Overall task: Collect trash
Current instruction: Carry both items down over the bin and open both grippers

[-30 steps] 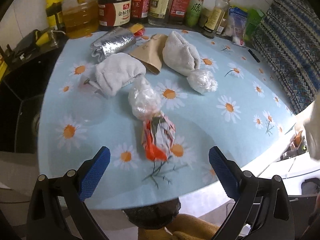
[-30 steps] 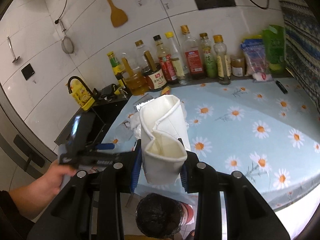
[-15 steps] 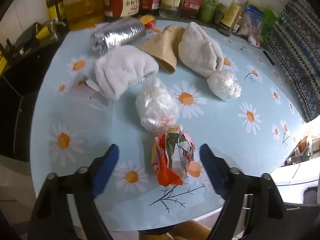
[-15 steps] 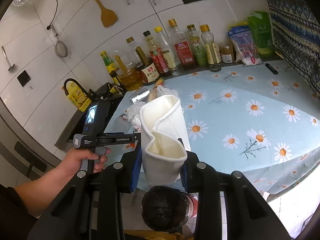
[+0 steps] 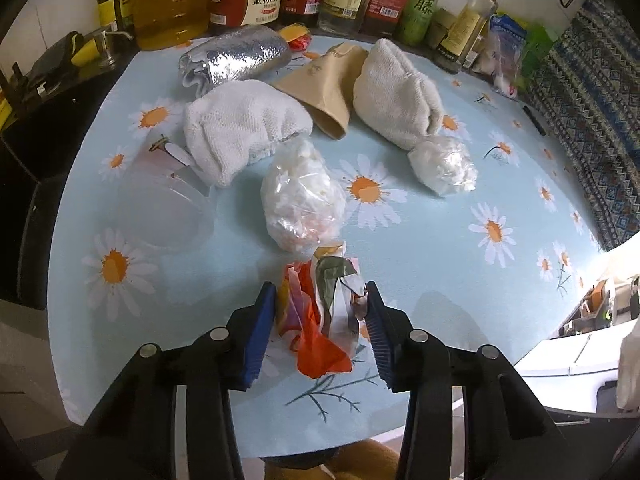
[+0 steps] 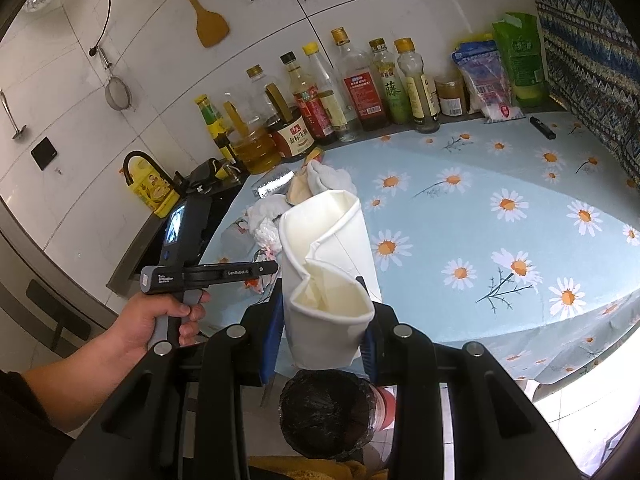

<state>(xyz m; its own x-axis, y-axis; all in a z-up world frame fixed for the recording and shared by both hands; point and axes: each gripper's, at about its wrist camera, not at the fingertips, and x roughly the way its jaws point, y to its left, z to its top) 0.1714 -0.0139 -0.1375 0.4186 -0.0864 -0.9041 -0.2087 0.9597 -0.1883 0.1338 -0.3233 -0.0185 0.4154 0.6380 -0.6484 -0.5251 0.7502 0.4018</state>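
The left gripper, its jaws having just been closing, pinches the crumpled orange wrapper on the daisy tablecloth. The right gripper clamps a crushed white paper cup above the black-lined bin. Plastic wads, towels and foil remain.

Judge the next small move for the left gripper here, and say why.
Probably lift. The left gripper has just been closing, and its blue pads now press both sides of the crumpled orange wrapper, which lies on the table. The bin stands just below the table edge.
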